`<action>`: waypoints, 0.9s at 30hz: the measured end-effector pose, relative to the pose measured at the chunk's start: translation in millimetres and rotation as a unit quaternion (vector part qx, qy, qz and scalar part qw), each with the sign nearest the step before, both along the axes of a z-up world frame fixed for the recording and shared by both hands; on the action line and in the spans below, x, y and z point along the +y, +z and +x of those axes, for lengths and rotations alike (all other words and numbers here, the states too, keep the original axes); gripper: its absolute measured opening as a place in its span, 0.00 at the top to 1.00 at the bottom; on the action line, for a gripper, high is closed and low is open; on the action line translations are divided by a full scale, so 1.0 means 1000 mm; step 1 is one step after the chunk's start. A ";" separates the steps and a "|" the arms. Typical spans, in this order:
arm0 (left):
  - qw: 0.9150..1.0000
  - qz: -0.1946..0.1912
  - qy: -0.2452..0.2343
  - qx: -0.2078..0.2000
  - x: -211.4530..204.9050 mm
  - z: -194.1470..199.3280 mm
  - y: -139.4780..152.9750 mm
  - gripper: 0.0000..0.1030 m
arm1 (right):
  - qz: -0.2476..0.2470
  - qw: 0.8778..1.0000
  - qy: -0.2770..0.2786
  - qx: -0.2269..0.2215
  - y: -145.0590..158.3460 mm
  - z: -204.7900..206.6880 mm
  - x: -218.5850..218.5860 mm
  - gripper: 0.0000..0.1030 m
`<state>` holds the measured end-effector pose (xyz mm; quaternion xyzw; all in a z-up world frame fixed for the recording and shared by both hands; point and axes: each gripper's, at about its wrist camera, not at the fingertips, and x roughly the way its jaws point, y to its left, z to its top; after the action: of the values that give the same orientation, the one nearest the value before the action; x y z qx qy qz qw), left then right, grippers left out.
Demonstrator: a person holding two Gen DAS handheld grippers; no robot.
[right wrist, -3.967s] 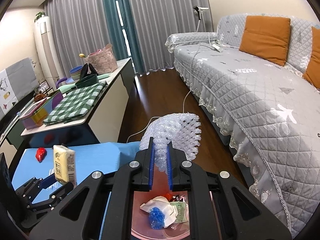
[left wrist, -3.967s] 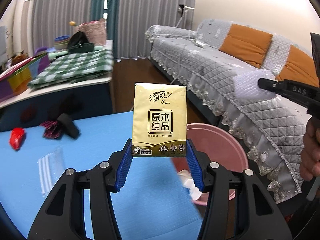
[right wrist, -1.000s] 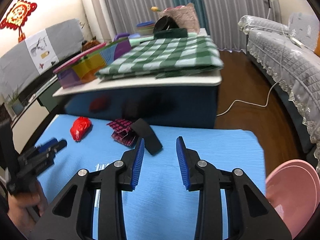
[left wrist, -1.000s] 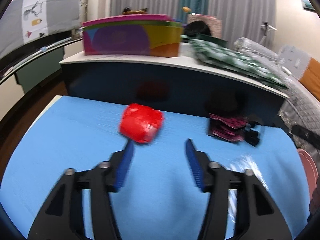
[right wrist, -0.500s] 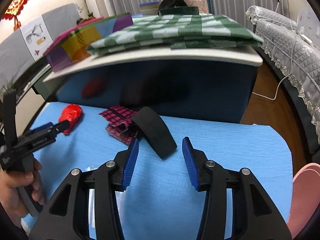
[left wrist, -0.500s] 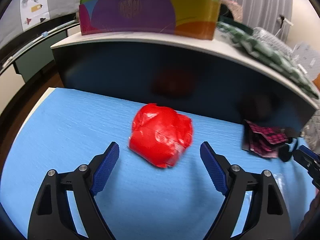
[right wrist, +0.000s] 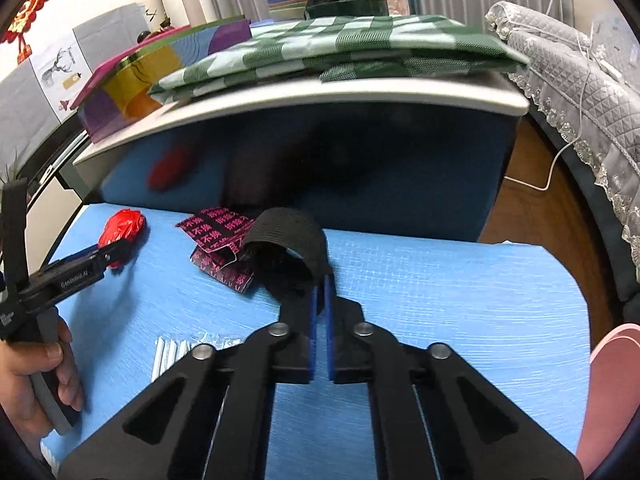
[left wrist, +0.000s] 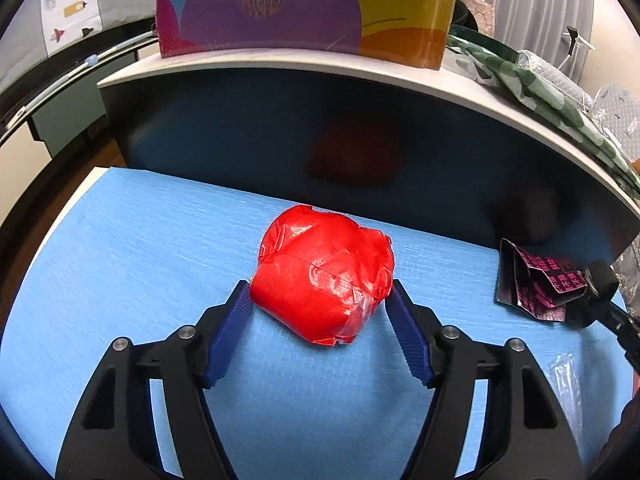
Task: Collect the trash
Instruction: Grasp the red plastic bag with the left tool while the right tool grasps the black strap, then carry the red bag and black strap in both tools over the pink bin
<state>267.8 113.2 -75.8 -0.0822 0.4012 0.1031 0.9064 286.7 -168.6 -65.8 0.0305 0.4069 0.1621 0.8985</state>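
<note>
the left claw [left wrist: 318, 300] is closing around the crumpled red plastic wrapper [left wrist: 322, 274] lying on the blue surface [left wrist: 140, 248], pads at its sides. the right claw [right wrist: 319, 292] is pinching the black elastic band's [right wrist: 288, 232] edge. both look light and soft; grip mid-body.

Right gripper [right wrist: 320, 300] pinches the black band [right wrist: 288, 236] — magenta wrapper [right wrist: 216, 240] just beside.

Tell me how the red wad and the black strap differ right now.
The red wad is glossy crumpled plastic; the black strap is matte fabric. The wad sits between the left gripper's wide jaws; the right gripper has pinched the strap's edge. Both lie on the blue table.
</note>
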 end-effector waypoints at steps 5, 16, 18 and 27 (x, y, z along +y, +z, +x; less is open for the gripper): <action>1.000 0.009 -0.012 -0.010 -0.016 -0.014 0.006 0.36 | -0.001 1.000 -0.003 -0.010 0.009 -0.008 -0.005 0.99; 0.997 0.014 -0.043 -0.059 -0.054 -0.057 0.035 0.36 | 0.001 0.999 -0.013 -0.041 0.044 -0.044 -0.034 0.99; 0.996 0.016 -0.048 -0.069 -0.059 -0.065 0.042 0.36 | 0.003 0.999 -0.016 -0.047 0.050 -0.051 -0.040 0.99; 0.993 0.018 -0.069 -0.098 -0.086 -0.106 0.059 0.36 | 0.002 0.997 -0.027 -0.079 0.080 -0.092 -0.066 0.99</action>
<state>161.8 27.7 -16.7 -0.0483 0.3133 0.0392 0.9476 195.1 -235.0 14.1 0.0308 0.3336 0.1404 0.9317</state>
